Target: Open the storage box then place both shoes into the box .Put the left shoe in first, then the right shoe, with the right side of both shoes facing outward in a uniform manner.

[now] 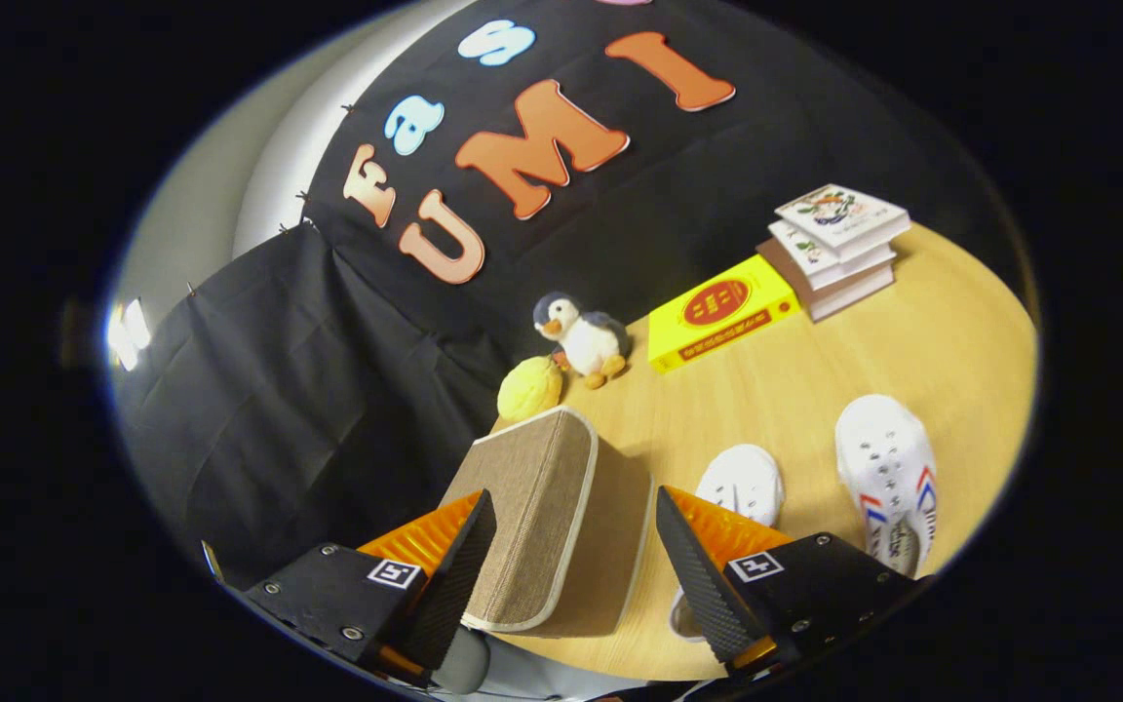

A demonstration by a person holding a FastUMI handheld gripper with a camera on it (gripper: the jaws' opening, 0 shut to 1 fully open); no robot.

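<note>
A black cloth wall backs a round light-wood table (815, 390), seen tilted from a camera riding on the tongs. Largest on the table is the storage box (542, 517), a closed tan fabric case with pale edging, lying between the fingers of the gripper (576, 561); the fingers stand wide apart on either side of it, gripping nothing that can be seen. Beyond the box, against the cloth, lies a yellow book (717, 312), and next to it a stack of three books (839, 249). Two white shoes rest on the wood beside the box: the nearer shoe (742, 483) is partly hidden behind a finger, the farther shoe (888, 478) has red and blue stripes. A small plush penguin (581, 336) stands near a yellow lemon-like ball (529, 388) just past the box
</note>
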